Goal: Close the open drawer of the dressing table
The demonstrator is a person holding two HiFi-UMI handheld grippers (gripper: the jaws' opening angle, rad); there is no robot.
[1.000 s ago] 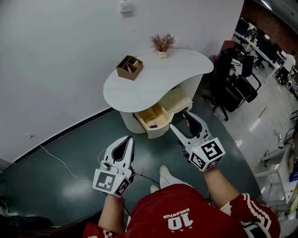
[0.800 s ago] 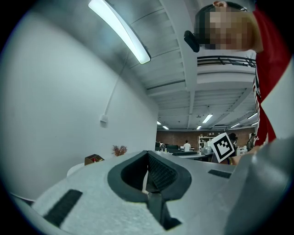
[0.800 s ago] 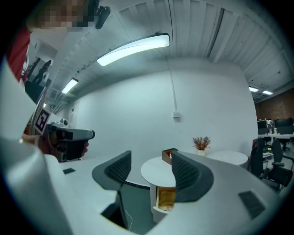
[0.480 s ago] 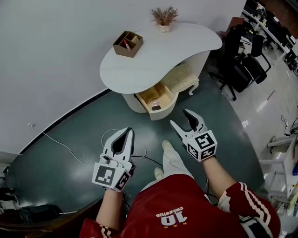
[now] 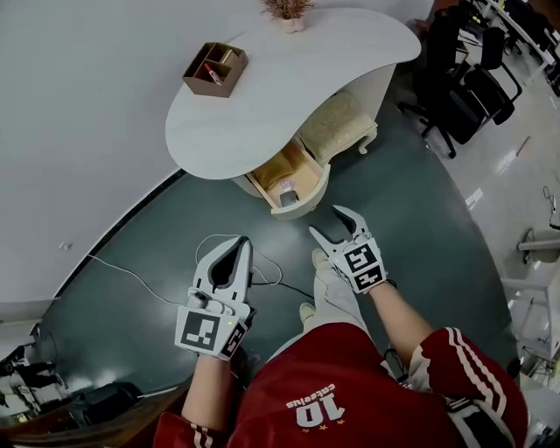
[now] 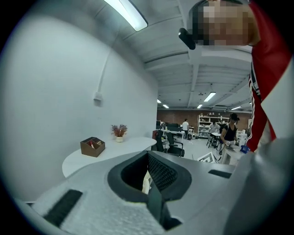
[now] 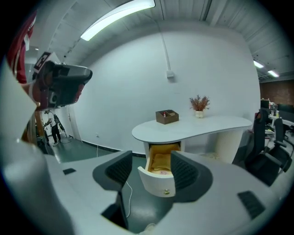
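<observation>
Drawer lay straight ahead of right gripper, well apart; jaws wide, empty, just easing inward. Left gripper pinched closed.

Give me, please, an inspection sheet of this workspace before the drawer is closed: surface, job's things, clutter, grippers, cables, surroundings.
Surface: white curved dressing table top, mostly bare.
Job's things: drawer under the top stands pulled out, yellowish inside, with small items in it; neither gripper touches it.
Clutter: brown organiser box and small dried plant on the top.
Grippers: left gripper fingers together, empty; right gripper fingers apart, just closing slightly, nothing between them.
Cables: white cable lies across the floor.
Surroundings: cream stool beside the drawer; office chairs at the right.
</observation>
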